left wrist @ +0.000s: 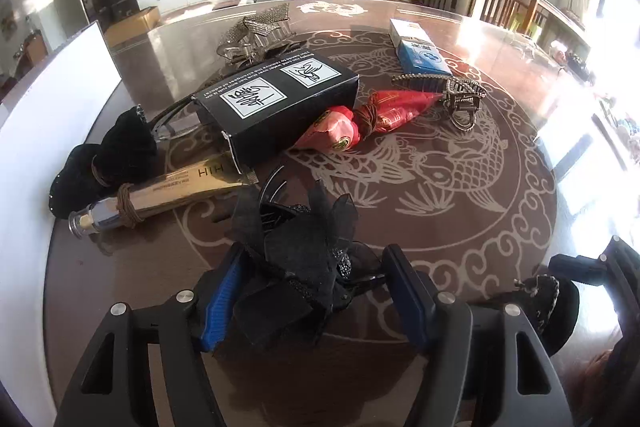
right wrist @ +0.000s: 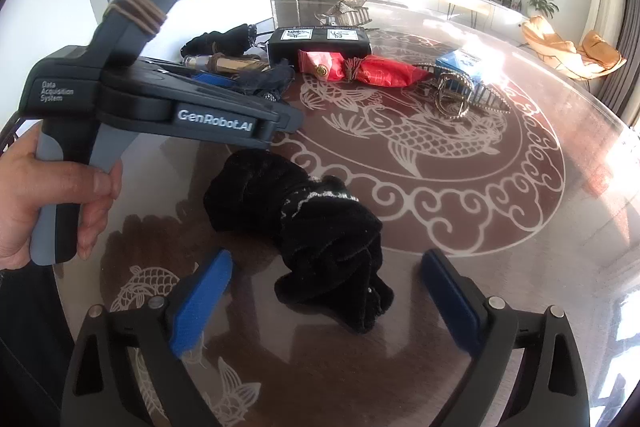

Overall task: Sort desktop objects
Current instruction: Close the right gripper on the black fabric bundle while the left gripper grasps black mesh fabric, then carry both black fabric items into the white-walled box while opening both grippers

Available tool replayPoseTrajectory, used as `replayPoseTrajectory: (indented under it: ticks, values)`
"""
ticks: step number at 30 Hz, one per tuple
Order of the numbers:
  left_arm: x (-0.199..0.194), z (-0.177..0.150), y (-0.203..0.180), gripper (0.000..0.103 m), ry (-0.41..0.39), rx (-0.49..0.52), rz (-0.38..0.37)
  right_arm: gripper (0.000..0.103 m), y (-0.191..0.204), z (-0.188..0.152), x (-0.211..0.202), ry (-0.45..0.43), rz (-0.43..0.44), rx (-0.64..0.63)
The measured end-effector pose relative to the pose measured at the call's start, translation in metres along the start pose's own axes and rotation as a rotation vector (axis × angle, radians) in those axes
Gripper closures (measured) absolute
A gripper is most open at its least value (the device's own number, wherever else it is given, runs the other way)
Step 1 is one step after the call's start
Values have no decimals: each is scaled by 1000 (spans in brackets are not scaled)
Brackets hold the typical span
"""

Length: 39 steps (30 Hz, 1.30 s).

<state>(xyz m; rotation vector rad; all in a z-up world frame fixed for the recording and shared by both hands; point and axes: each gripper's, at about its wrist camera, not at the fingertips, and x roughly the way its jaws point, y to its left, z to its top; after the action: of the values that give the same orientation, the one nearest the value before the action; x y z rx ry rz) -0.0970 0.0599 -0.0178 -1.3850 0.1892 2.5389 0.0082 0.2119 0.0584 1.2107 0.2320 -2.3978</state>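
My left gripper [left wrist: 314, 291] has a black lace bow clip [left wrist: 296, 259] between its blue pads; the left pad [left wrist: 222, 301] is buried in the fabric and the clip's thin edge reaches the right pad. In the right wrist view the same gripper [right wrist: 248, 83], held in a hand [right wrist: 44, 203], is tilted down over the bow [right wrist: 280, 77]. My right gripper [right wrist: 324, 291] stands wide open. A black velvet scrunchie [right wrist: 320, 227] lies on the table in its gap, clear of both pads.
On the round fish-patterned table [left wrist: 460, 211] lie a black box [left wrist: 276, 107], a gold tube [left wrist: 172, 191], two red packets [left wrist: 400, 111], a blue box [left wrist: 420, 51], a silver claw clip [left wrist: 452, 93], a silver mesh bow [left wrist: 256, 35] and black velvet pieces [left wrist: 108, 159]. A white board [left wrist: 52, 99] stands at the left.
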Motion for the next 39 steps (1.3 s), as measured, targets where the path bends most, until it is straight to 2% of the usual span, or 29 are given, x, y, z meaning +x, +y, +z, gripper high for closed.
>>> replayPoseTrajectory:
  ticks: [1, 5, 8, 9, 10, 11, 12, 15, 18, 21, 23, 26, 29, 32, 35, 36, 38, 39]
  values:
    - [-6, -9, 7, 36, -10, -3, -10, 0, -1, 1, 0, 2, 16, -2]
    - [-30, -38, 31, 36, -18, -32, -58, 0, 0, 8, 7, 64, 67, -76]
    - [-45, -49, 39, 36, -20, -38, -71, 0, -1, 25, 13, 98, 54, -151]
    - [-51, -50, 42, 36, -26, -47, -80, 5, 0, 30, 13, 98, 64, -178]
    - [-55, -54, 44, 36, -38, -60, -91, 38, 1, 34, 13, 99, 76, -201]
    - [-63, -54, 47, 36, -54, -73, -102, 65, 2, 36, 15, 130, 88, -213]
    - [-70, -56, 50, 36, -72, -88, -111, 69, 4, 38, 16, 160, 75, -221]
    - [-97, -54, 63, 36, -116, -137, -136, 69, 15, 39, 6, 187, 70, -243]
    - [-132, -53, 93, 35, -168, -178, -127, 69, 28, 53, -7, 159, 80, -213]
    - [-169, -48, 141, 35, -212, -231, -81, 69, 49, 88, -17, 95, 141, -166]
    - [-190, -49, 182, 35, -233, -276, -22, 69, 73, 119, -20, 53, 192, -151]
    - [-212, -61, 246, 35, -225, -348, 81, 69, 126, 167, -19, -2, 265, -174]
    - [-211, -75, 303, 35, -174, -414, 170, 69, 199, 212, -9, -38, 336, -229]
    - [-198, -89, 344, 35, -117, -463, 205, 69, 272, 244, 20, -27, 388, -276]
    - [-178, -101, 368, 35, -55, -500, 230, 68, 334, 254, 62, 27, 381, -334]
    - [-172, -104, 374, 34, -25, -517, 263, 64, 350, 253, 75, 51, 369, -360]
    - [-160, -109, 379, 31, -3, -533, 307, 40, 373, 247, 99, 98, 314, -397]
    - [-155, -110, 380, 19, -1, -533, 318, 19, 381, 244, 108, 115, 284, -417]
